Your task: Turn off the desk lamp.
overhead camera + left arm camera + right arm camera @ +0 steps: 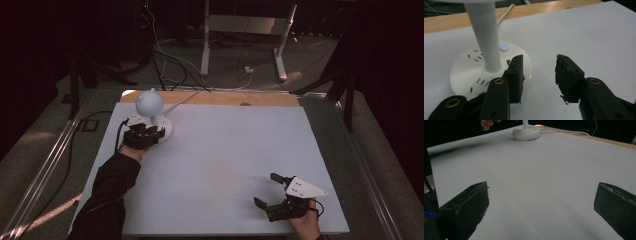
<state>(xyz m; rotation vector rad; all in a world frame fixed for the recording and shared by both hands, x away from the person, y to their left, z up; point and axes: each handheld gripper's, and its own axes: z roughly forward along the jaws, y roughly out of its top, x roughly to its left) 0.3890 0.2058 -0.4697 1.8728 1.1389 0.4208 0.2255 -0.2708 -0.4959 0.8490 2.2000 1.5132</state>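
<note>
At the far left corner of the white table (pixel 220 165), we are holding the left tongs (pixel 539 75) partly parted and gripping nothing, just beside the round base of the white desk lamp (pixel 150 102), whose blue button (pixel 504 46) is glowing. Near the front right edge, our right tongs (pixel 267 190) are resting wide apart, gripping nothing.

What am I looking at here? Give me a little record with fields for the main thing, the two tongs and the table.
Main thing: white desk lamp with a round head, a stem and a round base with sockets
Button: small round button glowing blue on the base
Left tongs: open, nothing between them, beside the base
Right tongs: wide open, holding nothing, near corner of the table
Table: white top with a wooden far edge
</note>
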